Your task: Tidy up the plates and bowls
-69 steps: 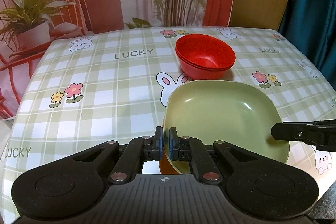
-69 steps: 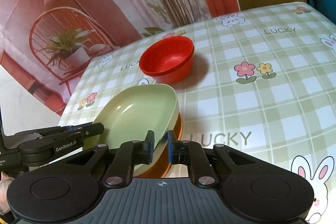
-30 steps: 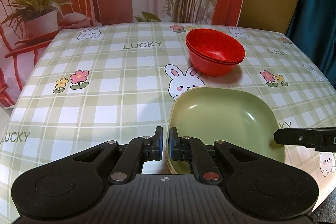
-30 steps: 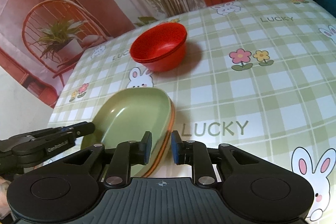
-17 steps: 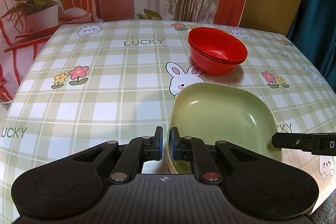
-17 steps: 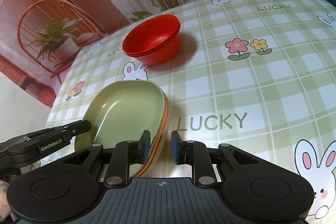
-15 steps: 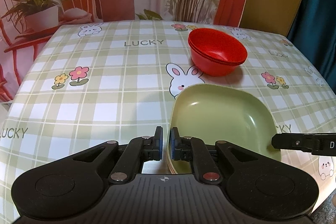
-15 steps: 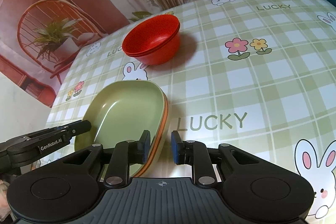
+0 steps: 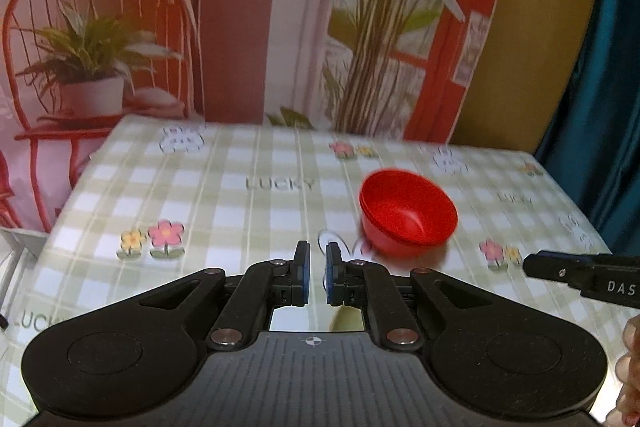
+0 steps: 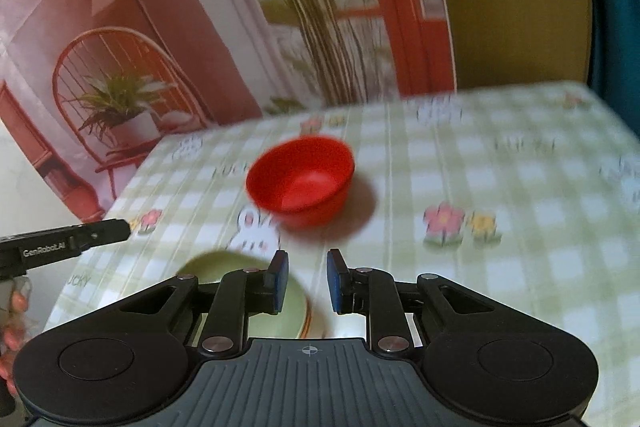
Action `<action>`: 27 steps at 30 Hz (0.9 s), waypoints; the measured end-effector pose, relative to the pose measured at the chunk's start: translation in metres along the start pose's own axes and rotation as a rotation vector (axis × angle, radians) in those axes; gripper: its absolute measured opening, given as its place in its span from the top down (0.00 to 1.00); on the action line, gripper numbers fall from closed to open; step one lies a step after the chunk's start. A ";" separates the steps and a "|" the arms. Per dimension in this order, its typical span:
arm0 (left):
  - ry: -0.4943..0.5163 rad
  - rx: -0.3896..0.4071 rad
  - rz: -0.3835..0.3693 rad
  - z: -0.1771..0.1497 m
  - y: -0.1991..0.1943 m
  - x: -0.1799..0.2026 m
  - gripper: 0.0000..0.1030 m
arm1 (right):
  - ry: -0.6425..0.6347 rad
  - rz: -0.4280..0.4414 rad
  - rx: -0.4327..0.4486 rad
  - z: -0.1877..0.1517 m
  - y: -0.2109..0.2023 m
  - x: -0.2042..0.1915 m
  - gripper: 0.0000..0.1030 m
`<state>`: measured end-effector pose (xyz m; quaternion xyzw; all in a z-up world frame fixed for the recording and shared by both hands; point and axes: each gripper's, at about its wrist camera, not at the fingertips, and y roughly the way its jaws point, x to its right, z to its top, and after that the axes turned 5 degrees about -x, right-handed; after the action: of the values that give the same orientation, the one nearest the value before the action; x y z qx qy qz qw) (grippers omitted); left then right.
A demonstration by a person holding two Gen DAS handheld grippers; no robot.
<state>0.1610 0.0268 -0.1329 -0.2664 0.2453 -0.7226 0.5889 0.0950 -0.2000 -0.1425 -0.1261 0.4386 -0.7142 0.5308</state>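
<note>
Both views are smeared with motion blur. The left gripper [image 9: 314, 274] hangs above the green-and-white checked tablecloth [image 9: 240, 211] with its blue-padded fingers nearly together, a narrow slit of cloth showing between them and nothing pinched. The right gripper [image 10: 304, 282] has its fingers spread wider, also holding nothing.

The stack of red plastic bowls [image 10: 301, 183] sits nested on the cloth toward the far side of the table, ahead of both grippers and well apart from them; from the left wrist it [image 9: 408, 211] appears ahead and to the right of the fingertips. The pale green square plate [image 10: 224, 275] lies on the near part of the table, below and just left of the right gripper's fingers, mostly hidden by the tool. An orange rim [image 10: 307, 311] shows beneath its edge, so it rests on another plate. In the left wrist view only a sliver of green shows behind the gripper body.

Behind the table hangs a printed backdrop of a red chair and potted plants [image 9: 92, 67].
</note>
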 end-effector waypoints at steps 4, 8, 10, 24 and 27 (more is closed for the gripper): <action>-0.014 0.023 -0.019 0.004 0.003 0.000 0.90 | -0.072 -0.029 0.047 0.019 -0.001 0.000 0.80; -0.006 0.020 0.004 0.007 0.011 0.005 0.90 | -0.124 -0.053 0.065 0.032 0.006 0.001 0.80; -0.011 0.012 0.004 0.010 0.016 0.006 0.90 | -0.133 -0.062 0.065 0.038 0.012 0.004 0.80; -0.008 -0.050 0.012 0.028 0.047 0.014 0.90 | -0.131 -0.061 0.020 0.050 0.046 0.026 0.80; -0.004 -0.059 0.017 0.031 0.052 0.016 0.90 | -0.126 -0.056 0.015 0.052 0.051 0.029 0.80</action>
<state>0.2173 0.0000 -0.1431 -0.2827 0.2676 -0.7095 0.5874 0.1501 -0.2533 -0.1587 -0.1790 0.3951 -0.7227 0.5381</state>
